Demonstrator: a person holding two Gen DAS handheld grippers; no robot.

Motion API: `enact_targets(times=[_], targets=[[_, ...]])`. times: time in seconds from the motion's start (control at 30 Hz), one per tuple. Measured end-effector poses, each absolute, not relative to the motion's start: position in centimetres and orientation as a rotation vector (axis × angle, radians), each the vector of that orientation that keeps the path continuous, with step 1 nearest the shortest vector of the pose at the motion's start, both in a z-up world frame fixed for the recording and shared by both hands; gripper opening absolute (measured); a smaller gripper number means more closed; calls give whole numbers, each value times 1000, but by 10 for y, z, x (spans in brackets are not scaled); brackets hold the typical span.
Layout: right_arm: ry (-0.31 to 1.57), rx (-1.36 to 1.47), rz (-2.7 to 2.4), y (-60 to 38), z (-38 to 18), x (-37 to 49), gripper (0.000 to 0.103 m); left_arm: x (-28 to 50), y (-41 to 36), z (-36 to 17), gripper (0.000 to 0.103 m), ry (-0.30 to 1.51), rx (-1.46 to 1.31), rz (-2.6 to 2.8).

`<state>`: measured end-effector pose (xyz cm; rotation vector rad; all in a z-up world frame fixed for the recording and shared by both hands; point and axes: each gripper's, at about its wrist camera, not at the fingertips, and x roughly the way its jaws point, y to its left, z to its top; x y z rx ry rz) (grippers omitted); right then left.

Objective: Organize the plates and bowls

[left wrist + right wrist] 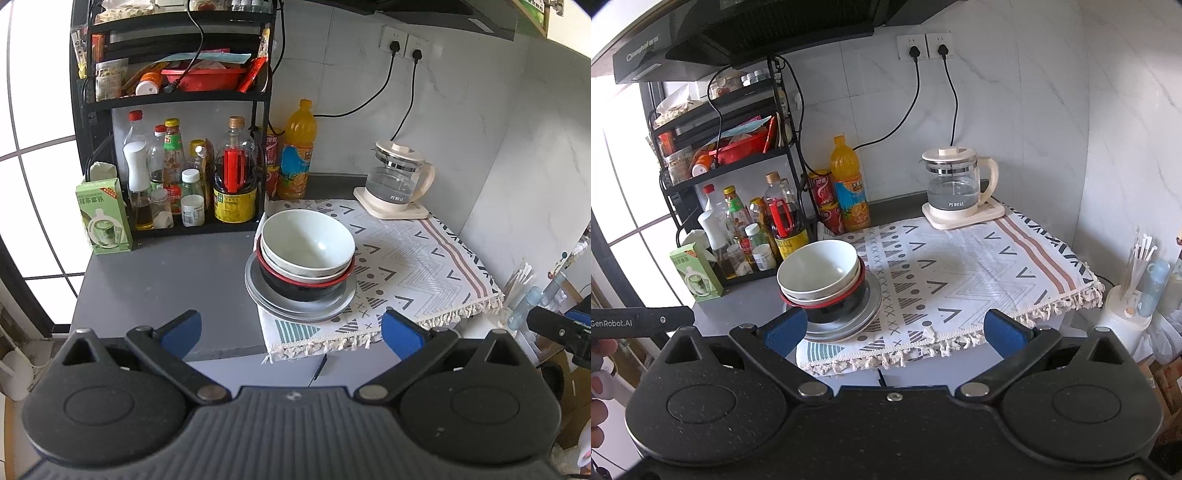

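A stack of dishes stands at the left edge of the patterned cloth [424,258]. A pale bowl [306,240] [820,269] is on top and a second white bowl is nested under it. Below them sit a black bowl with a red rim [295,290] [834,312] and grey metal plates [295,310] [866,317]. My left gripper [291,330] is open just in front of the stack and holds nothing. My right gripper [895,330] is open too, with its left finger [786,328] near the plates' front edge and touching nothing.
A black rack [177,99] full of sauce bottles stands behind the stack on the left, with a green carton [105,218] beside it. An orange juice bottle [297,147] and a glass kettle [397,181] stand at the back. The counter ends at the cloth's fringe [923,347].
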<state>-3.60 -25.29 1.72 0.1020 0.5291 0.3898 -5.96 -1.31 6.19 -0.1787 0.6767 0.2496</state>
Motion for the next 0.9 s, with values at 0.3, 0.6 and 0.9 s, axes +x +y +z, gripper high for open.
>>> enact_targets(times=[0.3, 0.6, 0.9], targets=[[532, 99, 384, -253, 18, -35, 103, -59, -14, 63, 102, 679, -181, 252], [530, 95, 393, -253, 18, -36, 103, -62, -14, 65, 102, 675, -184, 260], [525, 92, 408, -252, 21, -38, 103, -67, -14, 68, 102, 672, -185, 270]])
